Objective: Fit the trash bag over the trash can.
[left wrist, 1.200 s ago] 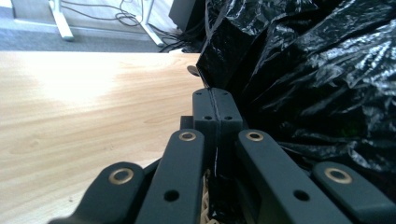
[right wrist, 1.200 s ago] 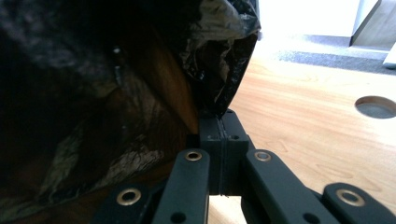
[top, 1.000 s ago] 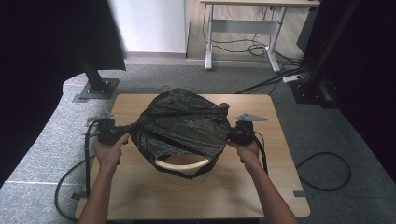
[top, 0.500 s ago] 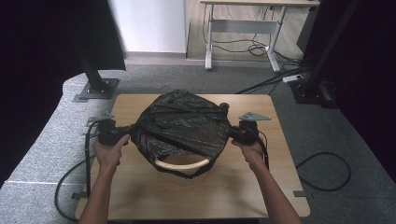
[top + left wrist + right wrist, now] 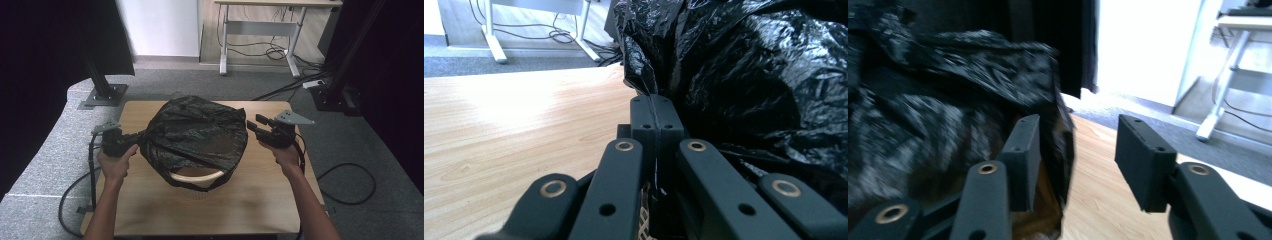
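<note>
High view shows a black bag (image 5: pixel 197 132) draped over a round basket (image 5: pixel 197 176) on the table (image 5: pixel 150 210), with a gripper at each side of it. On the bag's left side, the left gripper (image 5: pixel 131 141) has its jaws pressed together on a fold of the plastic; in the left gripper view this fold runs straight between the closed tips (image 5: pixel 655 122), and the bag (image 5: pixel 749 75) rises just beyond them and to their right. The right gripper (image 5: pixel 256 123) is at the other side of the bag, and its jaws have just been opening; in the right gripper view they stand apart with nothing pressed between them, and the bag's edge (image 5: pixel 1060 135) hangs just beside the left jaw. I judge the step in hand is fitting the bag over the basket rim, with the right side just let go. The next move probably calls for the right gripper to take a new hold lower on the edge, while the left one keeps the plastic tight.
</note>
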